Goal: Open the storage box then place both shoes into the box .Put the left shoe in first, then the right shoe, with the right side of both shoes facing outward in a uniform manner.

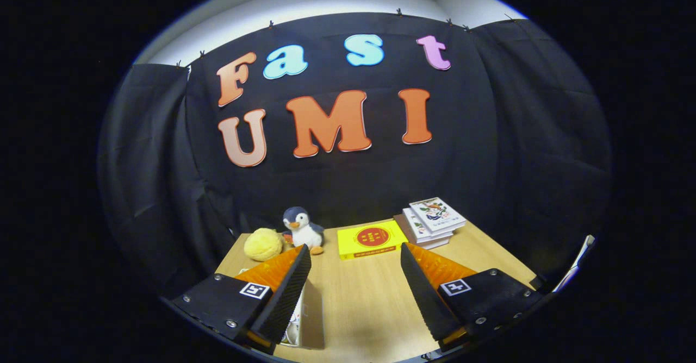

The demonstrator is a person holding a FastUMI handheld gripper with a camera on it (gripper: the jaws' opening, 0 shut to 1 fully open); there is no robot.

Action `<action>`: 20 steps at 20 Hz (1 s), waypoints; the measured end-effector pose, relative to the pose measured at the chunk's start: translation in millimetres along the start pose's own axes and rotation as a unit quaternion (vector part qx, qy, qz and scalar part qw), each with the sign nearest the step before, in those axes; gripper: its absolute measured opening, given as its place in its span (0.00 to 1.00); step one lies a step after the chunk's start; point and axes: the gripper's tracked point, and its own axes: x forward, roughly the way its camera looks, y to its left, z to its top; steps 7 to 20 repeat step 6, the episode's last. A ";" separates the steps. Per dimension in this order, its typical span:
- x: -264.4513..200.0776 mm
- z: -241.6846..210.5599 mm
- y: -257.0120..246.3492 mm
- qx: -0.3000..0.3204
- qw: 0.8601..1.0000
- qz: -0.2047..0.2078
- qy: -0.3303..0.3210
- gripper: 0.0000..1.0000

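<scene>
The gripper (356, 254) is hovering with fingers spread wide, gripping nothing; the storage box (304, 319) is peeking out lower left, tucked under the left finger.

Gripper (356, 254) was a two-finger unit, seen from behind along its fingers (285, 295). Each finger tapered fwd to a narrow tip & had a ribbed, sawtooth-textured inner face. Outer sides carried ridged wedge panels. At the base of each finger sat a blocky black mount (217, 303) w/ angled faces, held by small silver screws at the corners, approx. 3 visible per side. Each mount bore a square black-&-white fiducial tag (254, 290) on top. Fingers stood spread apart, bare wood table betw. them.
</scene>
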 end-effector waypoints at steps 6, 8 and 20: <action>-20.9 13.1 -103.1 0.020 0.999 -0.044 -0.025 0.98; -20.9 13.1 -103.1 0.020 0.999 -0.044 -0.025 0.98; -20.9 13.1 -103.1 0.020 0.999 -0.044 -0.025 0.98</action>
